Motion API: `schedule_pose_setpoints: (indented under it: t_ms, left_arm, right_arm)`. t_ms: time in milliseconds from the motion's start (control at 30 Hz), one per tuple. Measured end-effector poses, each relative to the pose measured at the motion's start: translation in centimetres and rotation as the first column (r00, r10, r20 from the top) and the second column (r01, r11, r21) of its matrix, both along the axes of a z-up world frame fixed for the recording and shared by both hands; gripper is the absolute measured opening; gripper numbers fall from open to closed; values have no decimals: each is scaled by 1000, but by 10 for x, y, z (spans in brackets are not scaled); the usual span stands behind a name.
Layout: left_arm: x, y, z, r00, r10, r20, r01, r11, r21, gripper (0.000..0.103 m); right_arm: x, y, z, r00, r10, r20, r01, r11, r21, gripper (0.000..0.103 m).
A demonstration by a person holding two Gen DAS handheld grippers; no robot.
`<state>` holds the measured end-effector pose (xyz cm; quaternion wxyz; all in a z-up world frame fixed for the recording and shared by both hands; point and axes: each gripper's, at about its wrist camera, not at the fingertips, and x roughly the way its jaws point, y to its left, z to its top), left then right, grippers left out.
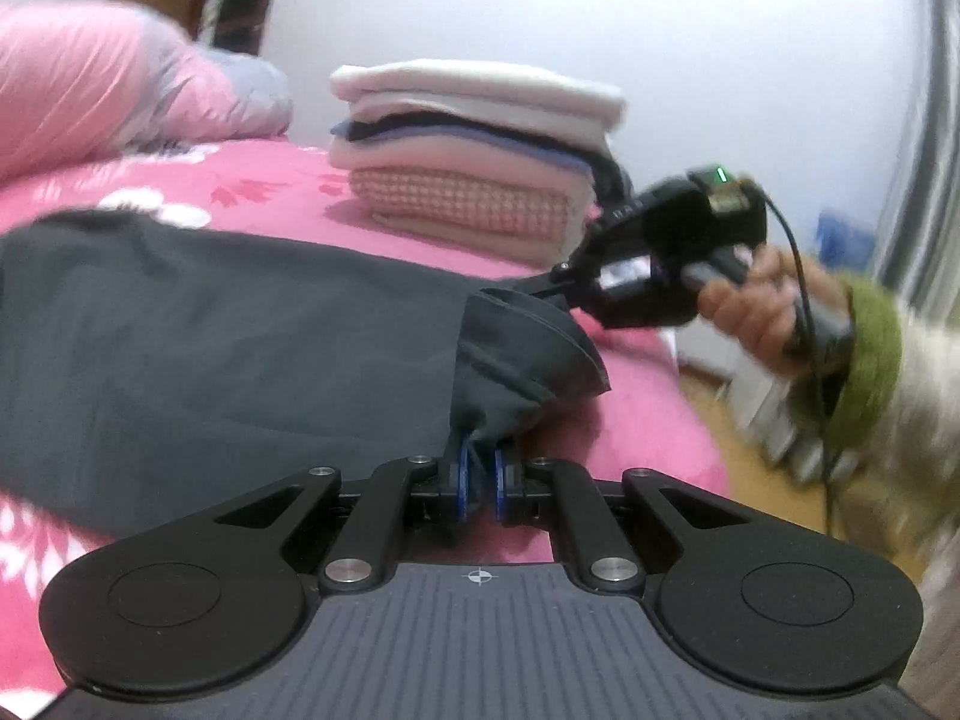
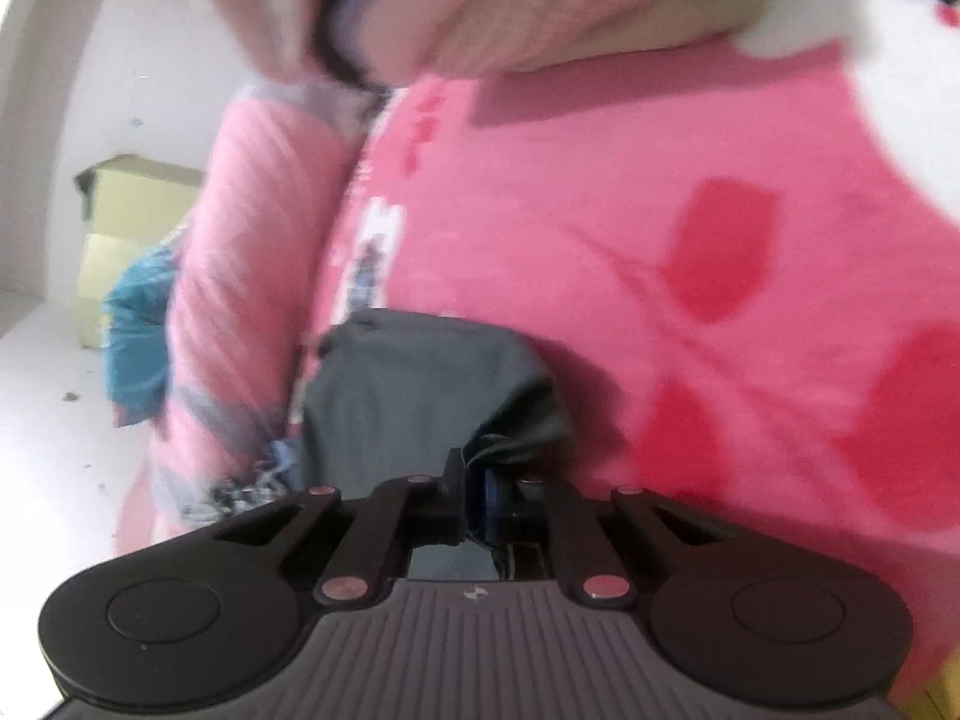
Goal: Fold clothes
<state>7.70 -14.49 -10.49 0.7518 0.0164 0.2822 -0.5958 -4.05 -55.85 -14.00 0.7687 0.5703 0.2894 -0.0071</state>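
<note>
A dark grey garment point(image 1: 210, 330) lies spread across a pink floral bedspread point(image 1: 648, 420), its near-right end gathered up and pinched between the blue pads of the left gripper point(image 1: 480, 480), whose jaws are closed on the cloth. Just beyond, the right gripper point(image 1: 549, 288), carried in a person's hand point(image 1: 756, 306) with a green knitted cuff point(image 1: 870, 348), bites a raised fold of the same garment; in its own blurred view, the right gripper point(image 2: 477, 492) stands closed with grey fabric point(image 2: 420, 396) bunched at its tips.

The garment's body stretches away to the left, flat on the bed, while its gripped end sits close to the bed's right edge, where the mattress drops to a wooden floor point(image 1: 738, 456). Bare bedspread lies between the garment and a stack of folded clothes point(image 1: 474, 150) at the far side. A rolled pink and grey quilt point(image 1: 120, 96) lies at the far left. White walls point(image 1: 600, 12) close the room behind; a grey curtain point(image 1: 936, 150) hangs at far right.
</note>
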Motion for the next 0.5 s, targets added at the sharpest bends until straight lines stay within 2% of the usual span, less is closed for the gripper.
schedule_pose_setpoints:
  t_ms: [133, 233, 333, 400, 500]
  left_arm:
    - [33, 18, 5, 982, 51, -182, -69, 993, -95, 6]
    - [64, 30, 3, 934, 82, -349, -141, 979, -148, 6]
    - [95, 44, -1, 869, 86, -487, -210, 956, -205, 6]
    - [113, 53, -1, 836, 85, -543, -252, 937, -242, 6]
    - [138, 66, 0, 808, 92, -582, -302, 913, -275, 6]
  right_arm:
    - [23, 10, 21, 996, 8, 85, -10, 1000, 21, 5]
    - [48, 16, 33, 992, 10, 126, -15, 999, 35, 5]
    - [78, 21, 42, 988, 16, 152, -23, 999, 46, 5]
    - [97, 26, 48, 986, 22, 166, -30, 998, 48, 5]
    - [131, 36, 56, 983, 36, 181, -44, 998, 41, 5]
